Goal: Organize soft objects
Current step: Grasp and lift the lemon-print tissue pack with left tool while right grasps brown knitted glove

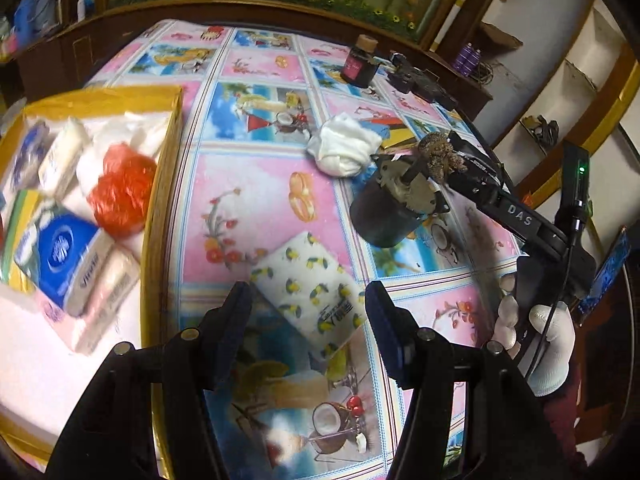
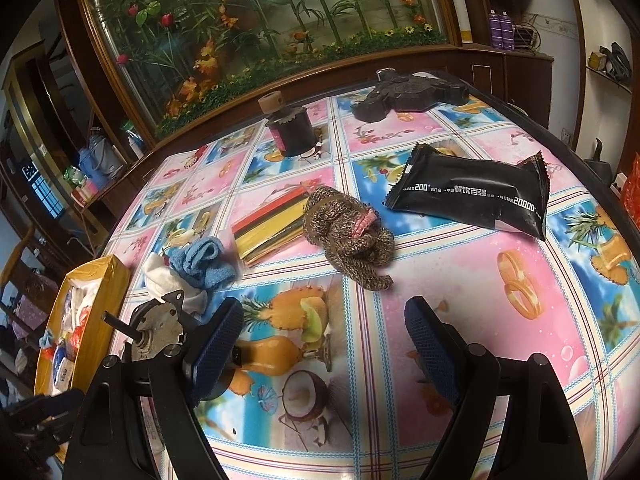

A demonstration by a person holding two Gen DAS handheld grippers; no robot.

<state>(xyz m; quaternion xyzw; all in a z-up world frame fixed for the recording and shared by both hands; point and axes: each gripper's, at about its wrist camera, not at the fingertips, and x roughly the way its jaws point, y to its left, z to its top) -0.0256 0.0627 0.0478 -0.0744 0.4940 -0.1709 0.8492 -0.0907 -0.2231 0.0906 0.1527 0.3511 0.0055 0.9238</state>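
Observation:
My left gripper (image 1: 306, 316) is open, its jaws either side of a white tissue pack with lemon print (image 1: 310, 288) lying on the table. A yellow box (image 1: 160, 184) at the left holds tissue packs and a red bag (image 1: 120, 188). White cloth (image 1: 344, 146) lies further back. My right gripper (image 2: 326, 344) is open and empty above the table. Ahead of it lies a brown knitted toy (image 2: 348, 236). A blue sock on white cloth (image 2: 202, 264) lies to its left. The right gripper also shows in the left wrist view (image 1: 460, 160), near the toy.
A dark motor with a shaft (image 1: 390, 208) stands mid-table. A black snack packet (image 2: 472, 196), a striped paper pack (image 2: 272, 232), a dark jar (image 2: 290, 128) and a black device (image 2: 408, 94) lie further back. The table edge (image 2: 580, 152) curves at the right.

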